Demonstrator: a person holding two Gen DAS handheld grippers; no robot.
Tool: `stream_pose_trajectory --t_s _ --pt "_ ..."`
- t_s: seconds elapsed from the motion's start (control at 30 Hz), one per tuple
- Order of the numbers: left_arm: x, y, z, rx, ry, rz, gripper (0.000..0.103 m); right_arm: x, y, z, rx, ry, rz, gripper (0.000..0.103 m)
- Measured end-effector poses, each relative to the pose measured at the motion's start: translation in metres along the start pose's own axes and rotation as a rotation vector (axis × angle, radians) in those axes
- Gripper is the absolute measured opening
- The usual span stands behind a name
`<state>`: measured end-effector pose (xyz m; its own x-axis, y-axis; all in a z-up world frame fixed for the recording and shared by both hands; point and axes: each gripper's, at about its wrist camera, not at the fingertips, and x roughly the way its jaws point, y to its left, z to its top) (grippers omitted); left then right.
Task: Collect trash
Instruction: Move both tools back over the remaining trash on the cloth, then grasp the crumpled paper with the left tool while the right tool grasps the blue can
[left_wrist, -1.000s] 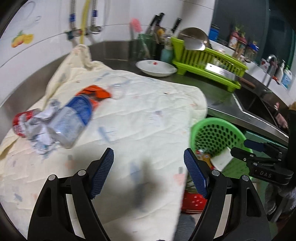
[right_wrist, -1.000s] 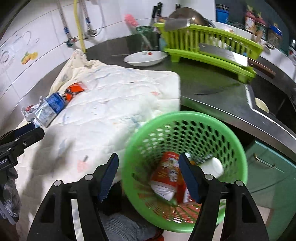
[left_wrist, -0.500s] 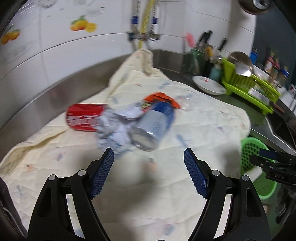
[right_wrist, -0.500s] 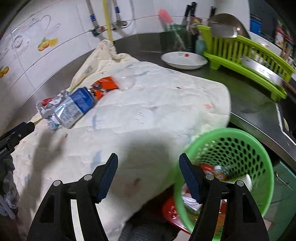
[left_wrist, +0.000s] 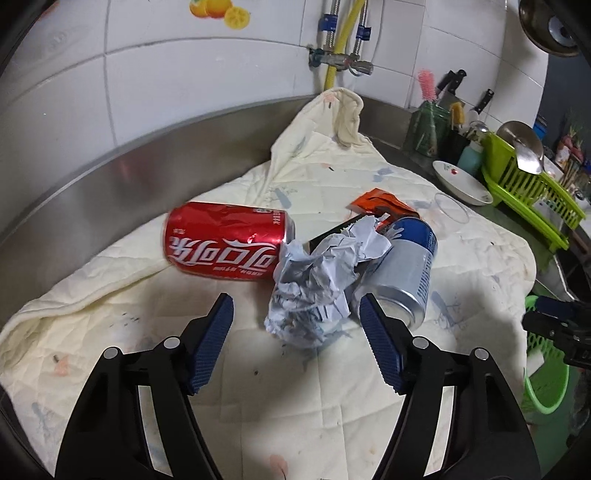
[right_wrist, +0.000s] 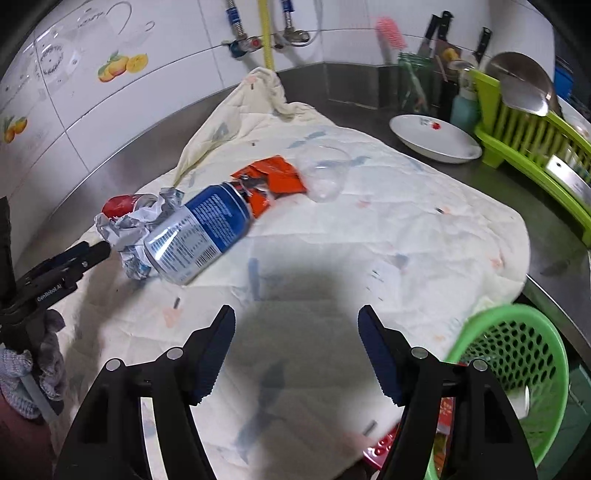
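1. In the left wrist view, the left gripper (left_wrist: 295, 341) hangs with its jaws spread wide and holds nothing; its blue pads (left_wrist: 212, 341) frame the near end of the trash pile
2. The red can (left_wrist: 227, 242) lies on its side at 10 o'clock from that gripper, on the cream cloth (left_wrist: 295, 406)
3. The crumpled paper (left_wrist: 319, 278) sits at 12 o'clock, touching the red can's right end and pressed against the blue can (left_wrist: 402, 269), which lies on its side at 1 o'clock
4. The orange wrapper (left_wrist: 382, 203) lies behind the blue can, and a clear cup (left_wrist: 450, 207) lies at 3 o'clock of the wrapper
5. A white dish (left_wrist: 461, 182) and a green rack (left_wrist: 532, 184) stand on the steel counter past the cloth's far right edge
6. In the right wrist view, the right gripper (right_wrist: 295, 354) is likewise wide apart and empty, over bare cloth
7. The trash pile lies at 10 o'clock from it, well apart
8. The green basket (right_wrist: 517, 354) hangs off the cloth's near right edge at 3 o'clock, with some trash inside
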<state>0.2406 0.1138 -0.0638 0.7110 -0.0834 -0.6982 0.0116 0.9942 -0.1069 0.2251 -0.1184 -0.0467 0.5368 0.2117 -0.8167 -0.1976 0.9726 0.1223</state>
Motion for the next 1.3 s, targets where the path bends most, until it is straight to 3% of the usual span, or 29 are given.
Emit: stream_pose_trajectory --t_s 0.33,0.6,0.77,0.97,1.13,1.3 --pt "0.021 0.004 0.002 0.02 0.005 -0.059 0.057 0.03 0.021 0.03 0.041 0.037 0.056 0.067" --pt "0.029 0.012 -0.001 0.004 0.021 -0.097 0.021 0.05 0.032 0.053 0.098 0.059 0.101 0.07" --pt "0.023 0.013 -0.005 0.01 0.005 -0.07 0.01 0.068 0.036 0.062 0.164 0.085 0.133 0.07" --pt "0.008 0.02 -0.007 0.009 -0.024 -0.051 0.009 0.096 0.036 0.065 0.312 0.132 0.222 0.074" --pt "-0.003 0.027 -0.009 0.002 -0.034 -0.052 0.009 0.105 0.043 0.071 0.328 0.134 0.238 0.076" --pt "-0.006 0.031 -0.011 -0.01 -0.037 -0.046 0.009 0.12 0.045 0.071 0.402 0.159 0.309 0.076"
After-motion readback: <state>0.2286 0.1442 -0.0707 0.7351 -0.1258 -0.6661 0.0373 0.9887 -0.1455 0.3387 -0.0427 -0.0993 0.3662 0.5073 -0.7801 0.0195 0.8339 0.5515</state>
